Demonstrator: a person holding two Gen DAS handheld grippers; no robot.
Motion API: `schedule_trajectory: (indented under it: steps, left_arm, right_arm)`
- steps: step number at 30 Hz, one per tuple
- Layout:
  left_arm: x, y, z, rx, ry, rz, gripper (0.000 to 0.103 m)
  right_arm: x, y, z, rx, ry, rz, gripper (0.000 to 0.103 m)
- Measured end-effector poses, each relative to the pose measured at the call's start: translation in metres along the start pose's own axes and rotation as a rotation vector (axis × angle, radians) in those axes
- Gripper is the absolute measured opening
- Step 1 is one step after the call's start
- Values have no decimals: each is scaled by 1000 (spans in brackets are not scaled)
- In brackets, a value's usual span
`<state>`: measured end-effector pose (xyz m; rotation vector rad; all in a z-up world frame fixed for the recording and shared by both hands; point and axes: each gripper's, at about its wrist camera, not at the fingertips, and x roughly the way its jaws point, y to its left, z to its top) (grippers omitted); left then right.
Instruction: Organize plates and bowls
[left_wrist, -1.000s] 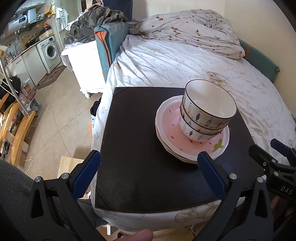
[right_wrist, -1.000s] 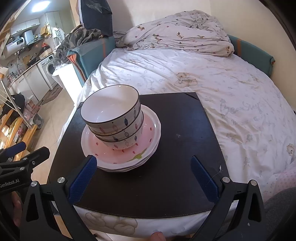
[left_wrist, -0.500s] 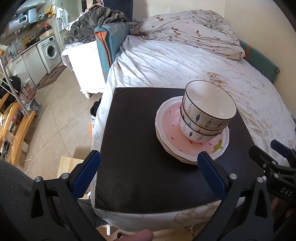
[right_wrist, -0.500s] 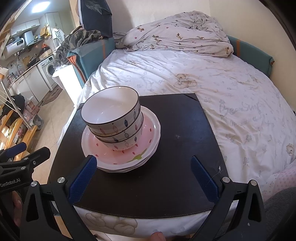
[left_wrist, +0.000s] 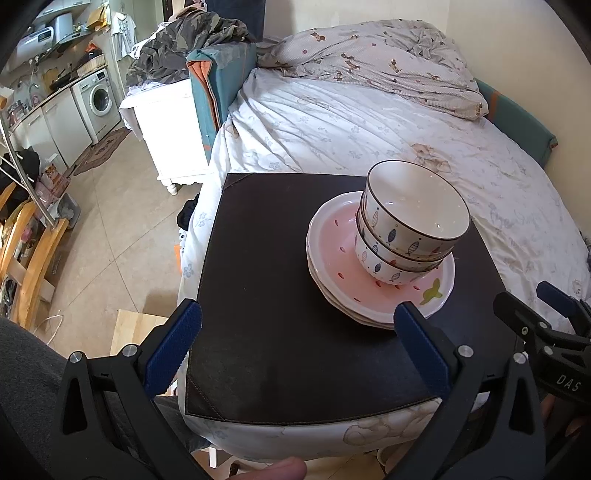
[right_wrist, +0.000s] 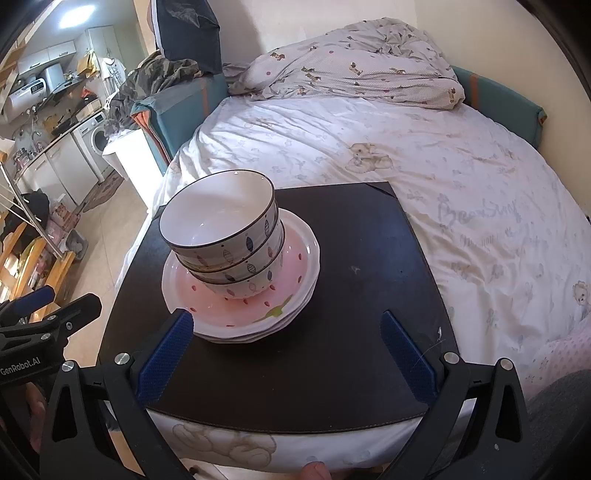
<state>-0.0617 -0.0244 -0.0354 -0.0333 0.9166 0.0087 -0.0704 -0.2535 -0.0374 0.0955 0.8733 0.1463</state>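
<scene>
A stack of white bowls with fish patterns (left_wrist: 410, 236) (right_wrist: 225, 240) sits nested on a stack of pink plates (left_wrist: 354, 280) (right_wrist: 258, 314). The plates rest on a dark brown mat (left_wrist: 280, 332) (right_wrist: 354, 317) laid on a bed. My left gripper (left_wrist: 295, 343) is open and empty, held above the mat's near edge, left of the plates. My right gripper (right_wrist: 288, 350) is open and empty, just in front of the plates. Each gripper shows at the edge of the other's view.
The bed (left_wrist: 369, 129) with a white sheet and a rumpled quilt (right_wrist: 354, 66) stretches behind the mat. A white cabinet (left_wrist: 166, 122) and tiled floor (left_wrist: 118, 236) lie to the left. A kitchen with a washing machine (left_wrist: 99, 99) is at far left.
Both grippers have barely moved. The views have shifted very slightly; bowls and plates stay in place.
</scene>
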Motion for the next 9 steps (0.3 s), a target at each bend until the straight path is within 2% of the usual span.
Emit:
schedule_trajectory:
  steps: [9]
  left_arm:
    - [0, 1, -1, -6, 4, -20, 103]
  right_arm:
    - [2, -2, 0, 5, 2, 1, 103]
